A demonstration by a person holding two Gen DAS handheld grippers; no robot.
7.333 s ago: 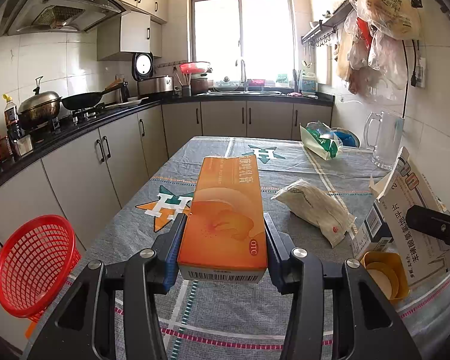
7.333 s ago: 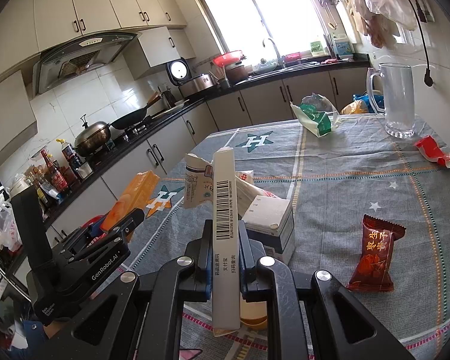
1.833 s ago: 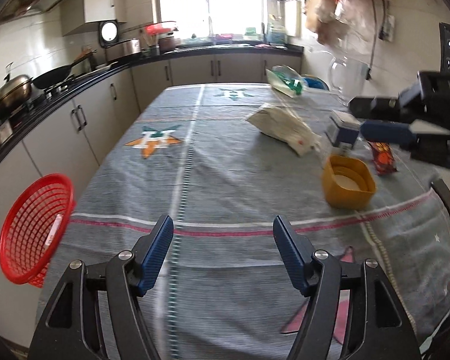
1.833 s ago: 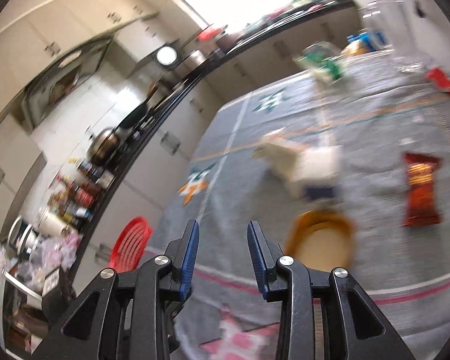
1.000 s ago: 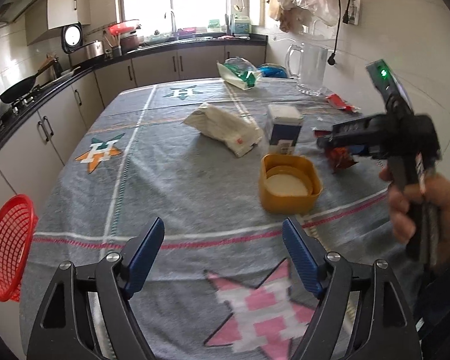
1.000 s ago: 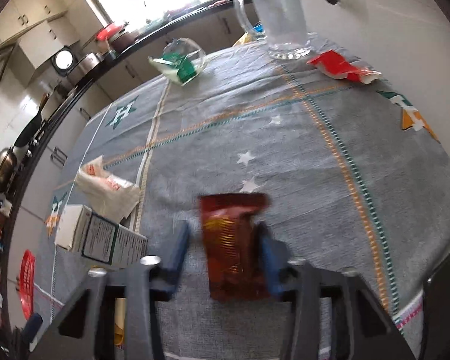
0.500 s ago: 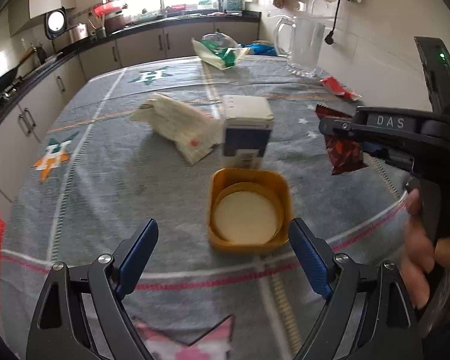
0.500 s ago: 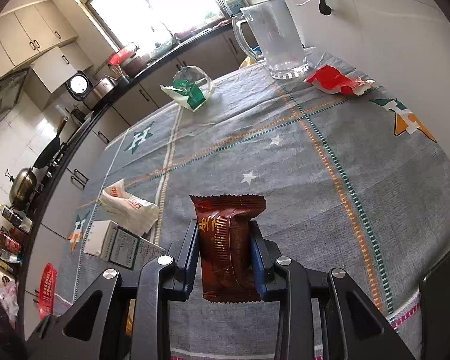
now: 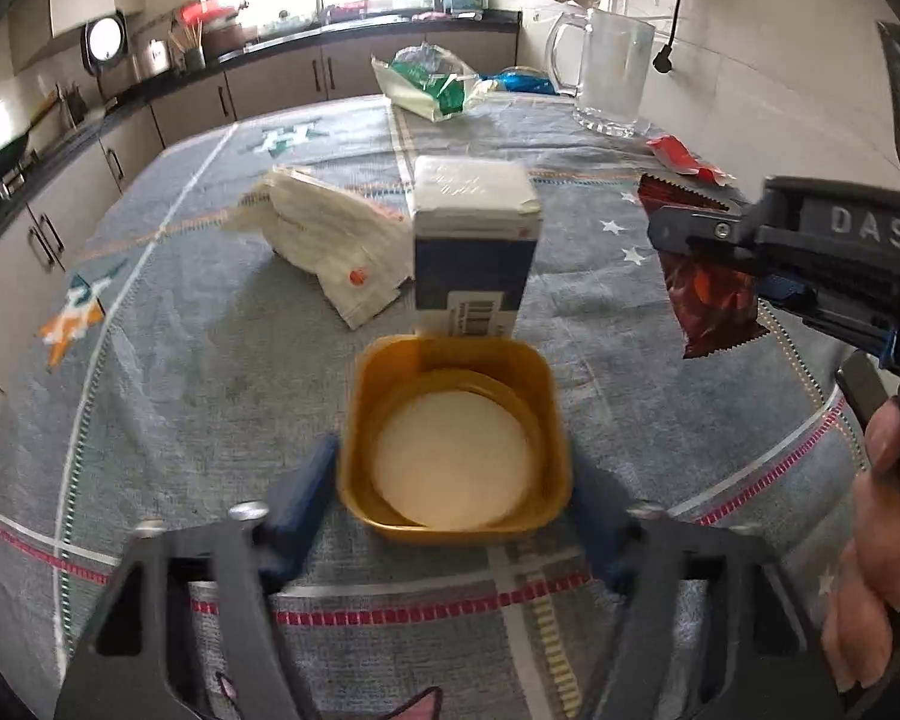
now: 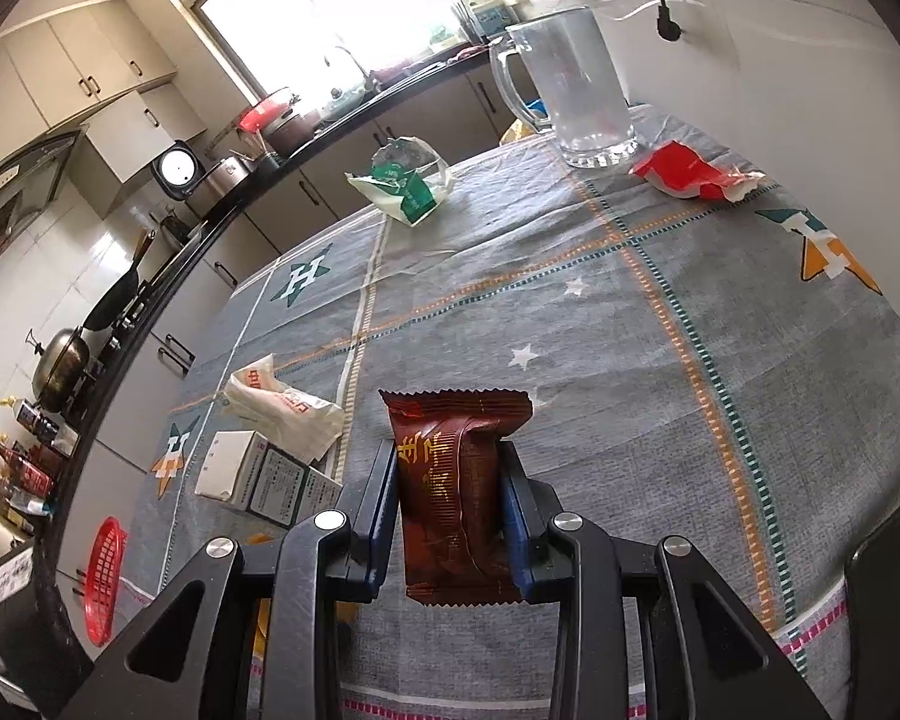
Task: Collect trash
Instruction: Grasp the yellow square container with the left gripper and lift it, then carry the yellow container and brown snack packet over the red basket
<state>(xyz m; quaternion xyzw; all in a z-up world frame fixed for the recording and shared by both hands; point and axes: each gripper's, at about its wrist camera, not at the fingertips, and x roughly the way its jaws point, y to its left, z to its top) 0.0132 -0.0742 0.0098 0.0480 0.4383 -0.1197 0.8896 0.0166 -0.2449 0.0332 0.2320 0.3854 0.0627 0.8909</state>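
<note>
Since half a second ago the left gripper point(image 9: 453, 489) has dropped in over the orange tub point(image 9: 455, 438), which now fills lower centre of the left wrist view instead of mid-frame; its blue fingers point(image 9: 303, 495) have just been closing and now flank the tub on both sides. They are blurred, so contact with the tub walls cannot be told; no firm clamp visible. The right view is almost unchanged.

Bench point(image 9: 168, 360) with grey patterned cloth spans both views. Glass jug point(image 10: 570, 90) stands upper right of the right wrist view, near the far edge. The white-and-blue carton point(image 9: 474, 246) stands upright just behind the tub, centre frame of the left view, touching or nearly touching its far rim. A crumpled white bag point(image 9: 330, 240) lies left of the carton, against it. Green-and-white bag point(image 9: 432, 84) sits top centre, far end of bench. Red wrapper point(image 10: 687, 171) lies just right of the jug's base. Red basket point(image 10: 105, 579) shows at lower left of the right view, off the bench.

Right gripper point(image 10: 450, 501): fingers clamped on the dark red snack packet point(image 10: 450, 498), packet upright between the pads and lifted off the cloth, lower centre of the right view. In the left view the same packet hangs at right, with a hand point(image 9: 876, 552) on the handle at lower right.
</note>
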